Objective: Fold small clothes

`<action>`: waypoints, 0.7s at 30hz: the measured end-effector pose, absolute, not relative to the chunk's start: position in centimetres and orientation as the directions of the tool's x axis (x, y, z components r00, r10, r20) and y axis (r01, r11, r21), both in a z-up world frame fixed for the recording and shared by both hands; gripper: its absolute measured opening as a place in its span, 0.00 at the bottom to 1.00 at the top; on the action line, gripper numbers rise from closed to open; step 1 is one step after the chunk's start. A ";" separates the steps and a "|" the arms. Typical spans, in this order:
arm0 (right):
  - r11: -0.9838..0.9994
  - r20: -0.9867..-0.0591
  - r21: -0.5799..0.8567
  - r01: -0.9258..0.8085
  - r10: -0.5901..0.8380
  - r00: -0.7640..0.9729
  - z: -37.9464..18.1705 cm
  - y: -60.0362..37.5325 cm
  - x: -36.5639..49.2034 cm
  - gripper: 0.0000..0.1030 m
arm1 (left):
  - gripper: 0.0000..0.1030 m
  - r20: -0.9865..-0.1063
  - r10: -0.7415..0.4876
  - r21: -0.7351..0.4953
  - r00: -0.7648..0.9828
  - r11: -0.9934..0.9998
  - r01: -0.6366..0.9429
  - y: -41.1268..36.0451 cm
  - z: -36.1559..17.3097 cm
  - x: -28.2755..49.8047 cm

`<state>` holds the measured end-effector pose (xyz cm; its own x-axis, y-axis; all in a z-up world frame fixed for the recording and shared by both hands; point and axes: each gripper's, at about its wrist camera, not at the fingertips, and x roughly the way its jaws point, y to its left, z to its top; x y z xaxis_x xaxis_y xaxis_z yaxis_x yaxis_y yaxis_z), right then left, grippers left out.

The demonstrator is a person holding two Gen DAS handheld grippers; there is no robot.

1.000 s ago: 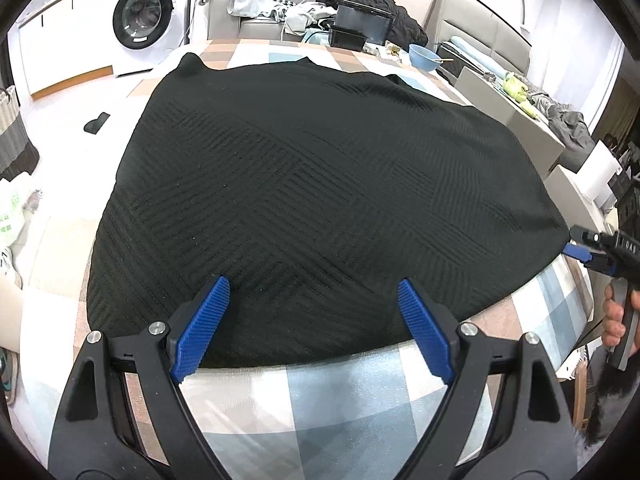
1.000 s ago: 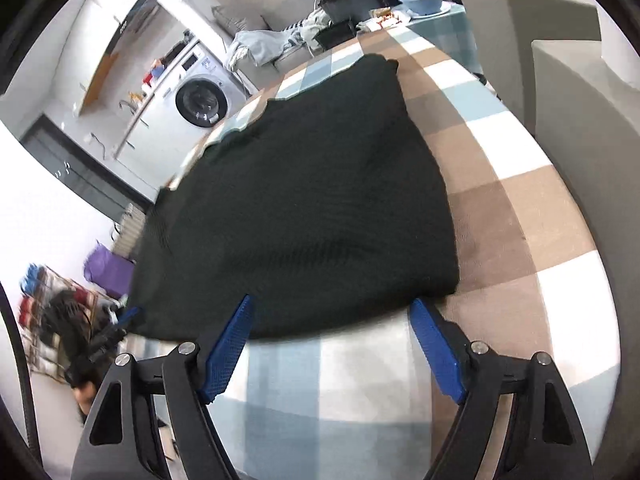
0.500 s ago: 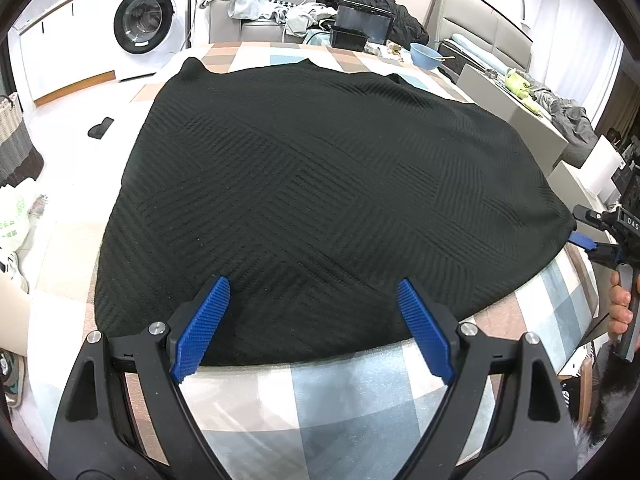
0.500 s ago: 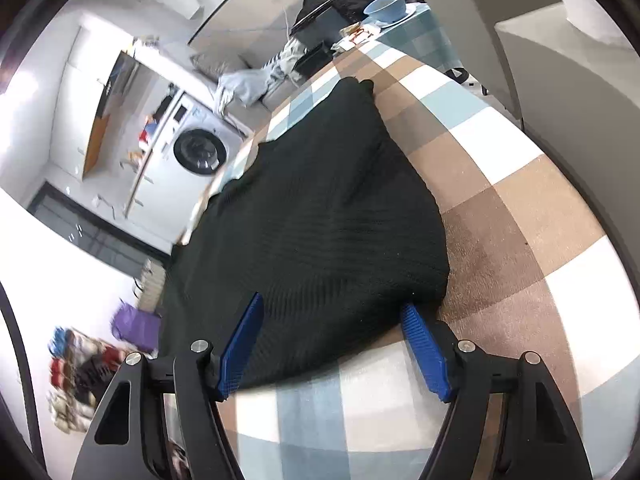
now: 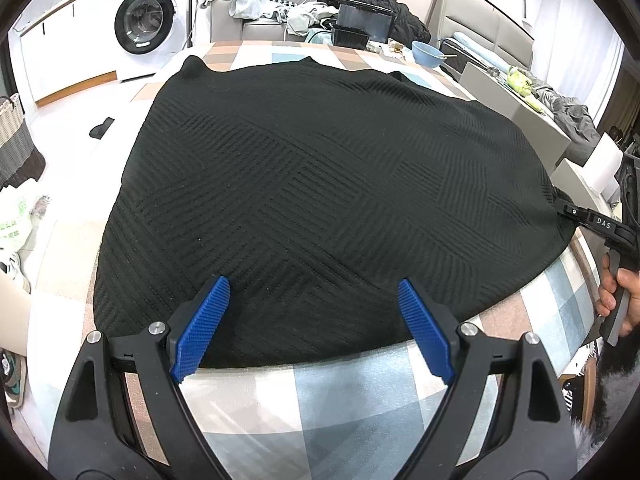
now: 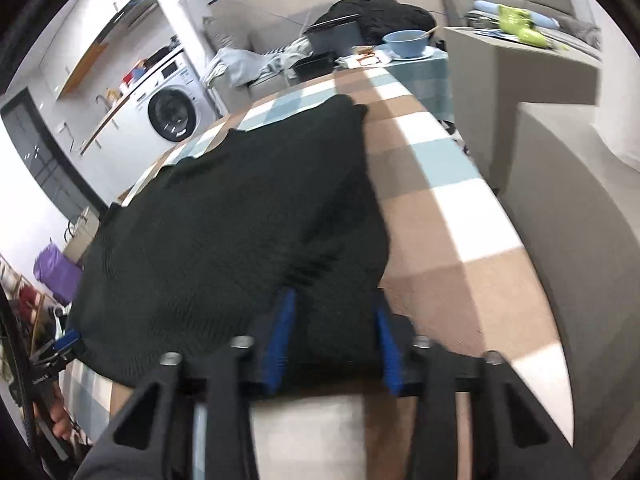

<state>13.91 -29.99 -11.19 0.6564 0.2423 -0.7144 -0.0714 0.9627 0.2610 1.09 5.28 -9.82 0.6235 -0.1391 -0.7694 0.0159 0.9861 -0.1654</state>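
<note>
Black ribbed knit (image 5: 320, 184) lies flat across checked table (image 5: 360, 408); left gripper (image 5: 314, 328) spread apart over near hem, right gripper (image 6: 332, 340) half-closed round near-right corner, not pinched yet.

My desk (image 5: 340, 408) wears a checked cloth of pale blue, tan and white squares. A black ribbed sweater (image 5: 320, 200) lies flat on it, covering most of the top and reaching close to the near edge. At the far end a blue bowl (image 5: 428, 53) sits on the cloth, with a black tray (image 5: 350, 36) beside it.
</note>
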 end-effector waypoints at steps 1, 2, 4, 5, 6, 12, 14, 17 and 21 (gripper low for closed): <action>0.966 -0.715 0.242 -0.086 0.238 0.658 -11.0 -29.7 13.9 0.20 | 0.82 -0.770 -0.138 -0.166 0.623 0.986 0.014 5.3 -9.8 1.1; 0.966 -0.709 0.238 -0.105 0.247 0.661 -10.8 -29.5 13.7 0.19 | 0.82 -0.770 -0.139 -0.168 0.623 0.986 0.013 5.4 -9.9 1.1; 0.961 -0.693 0.253 -0.117 0.264 0.671 -10.2 -29.8 12.7 0.16 | 0.82 -0.771 -0.134 -0.164 0.622 0.986 0.009 5.5 -9.9 1.2; 0.953 -0.687 0.279 -0.118 0.284 0.669 -10.0 -30.3 12.0 0.16 | 0.82 -0.772 -0.132 -0.164 0.622 0.986 0.007 5.6 -9.9 1.2; 0.951 -0.683 0.286 -0.116 0.288 0.671 -9.8 -30.4 11.5 0.15 | 0.82 -0.772 -0.141 -0.172 0.620 0.985 0.010 5.6 -9.9 1.2; 0.969 -0.722 0.242 -0.054 0.217 0.658 -11.0 -30.4 10.7 0.17 | 0.82 -0.769 -0.181 -0.208 0.614 0.978 0.027 5.8 -9.7 1.1; 0.971 -0.725 0.236 -0.028 0.196 0.661 -10.8 -30.4 10.8 0.21 | 0.82 -0.760 -0.195 -0.233 0.620 0.972 0.019 6.3 -9.4 0.8; 0.969 -0.699 0.246 -0.002 0.179 0.693 -9.9 -30.7 10.4 0.41 | 0.82 -0.753 -0.209 -0.295 0.624 0.955 -0.036 8.0 -9.0 0.2; 0.962 -0.618 0.272 -0.021 0.192 0.762 -7.7 -30.8 9.0 0.66 | 0.82 -0.745 -0.216 -0.382 0.631 0.914 -0.137 11.1 -8.7 -1.8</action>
<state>8.98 -30.82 -7.71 0.7625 0.1916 -0.6180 -0.0214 0.9621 0.2718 -1.78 11.08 -8.73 0.6314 -0.2165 -0.7446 -0.1367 0.9141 -0.3817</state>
